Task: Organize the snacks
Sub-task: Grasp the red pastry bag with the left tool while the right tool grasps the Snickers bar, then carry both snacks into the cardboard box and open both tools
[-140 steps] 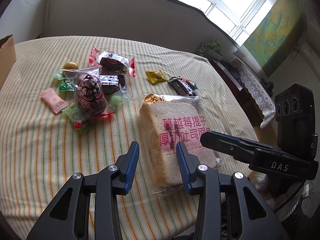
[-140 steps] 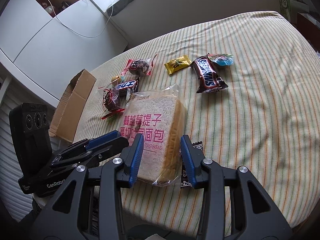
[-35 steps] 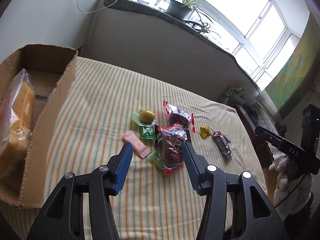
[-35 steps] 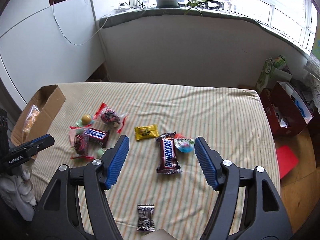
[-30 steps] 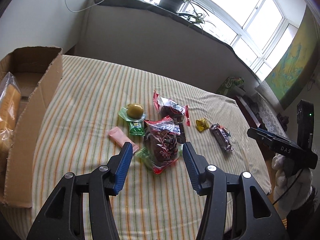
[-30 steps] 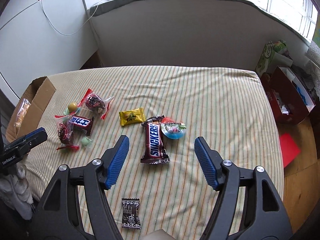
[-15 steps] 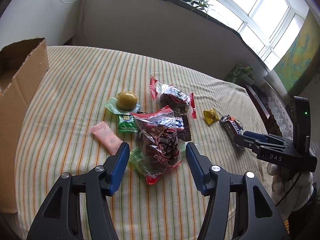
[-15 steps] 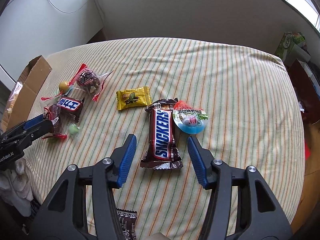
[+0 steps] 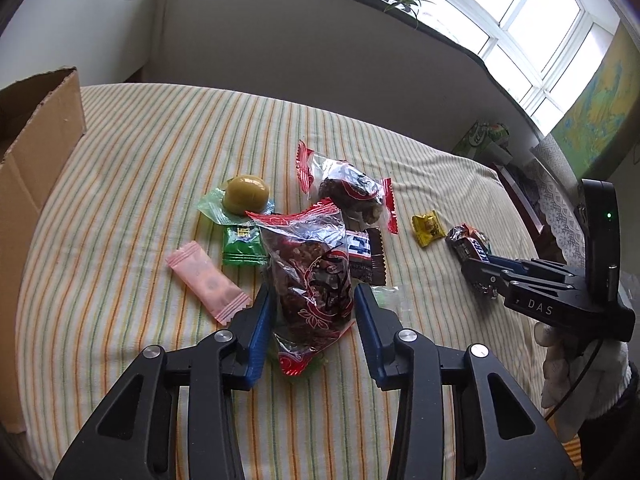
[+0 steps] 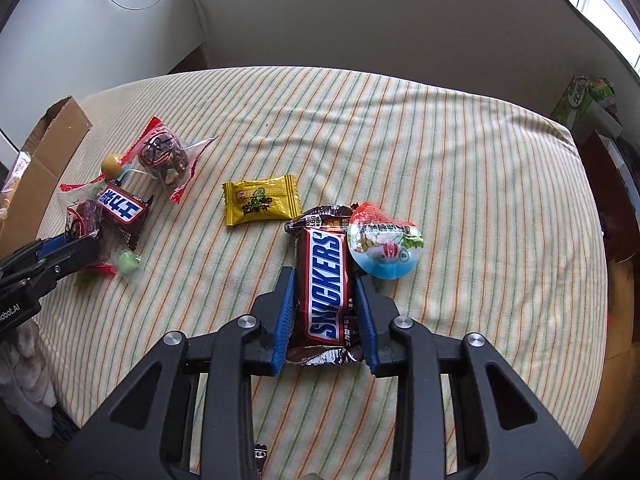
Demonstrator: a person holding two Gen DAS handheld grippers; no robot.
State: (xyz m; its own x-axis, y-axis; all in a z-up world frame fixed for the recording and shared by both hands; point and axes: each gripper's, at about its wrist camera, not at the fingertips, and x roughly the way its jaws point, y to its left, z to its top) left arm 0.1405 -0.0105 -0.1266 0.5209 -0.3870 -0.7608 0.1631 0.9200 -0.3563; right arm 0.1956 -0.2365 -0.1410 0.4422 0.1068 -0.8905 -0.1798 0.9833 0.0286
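Snacks lie on a striped tablecloth (image 9: 132,152). My left gripper (image 9: 314,300) straddles a clear red-printed bag of dark snacks (image 9: 312,272), its blue fingers close on both sides, not clearly pressing. My right gripper (image 10: 324,280) straddles a Snickers bar (image 10: 326,280), fingers almost against its sides; it also shows in the left wrist view (image 9: 486,272). A cardboard box (image 9: 32,152) stands at the left table edge.
Around the bag lie a pink wrapper (image 9: 206,280), a green packet (image 9: 242,246), a yellow-green jelly cup (image 9: 244,196), another red-edged bag (image 9: 348,190) and a blue-label bar (image 9: 364,252). A yellow candy (image 10: 260,200) and a blue jelly cup (image 10: 384,246) lie beside the Snickers.
Both grippers have come down onto the table. The left now straddles the red-printed bag, the right straddles the Snickers bar, and both pairs of fingers have narrowed.
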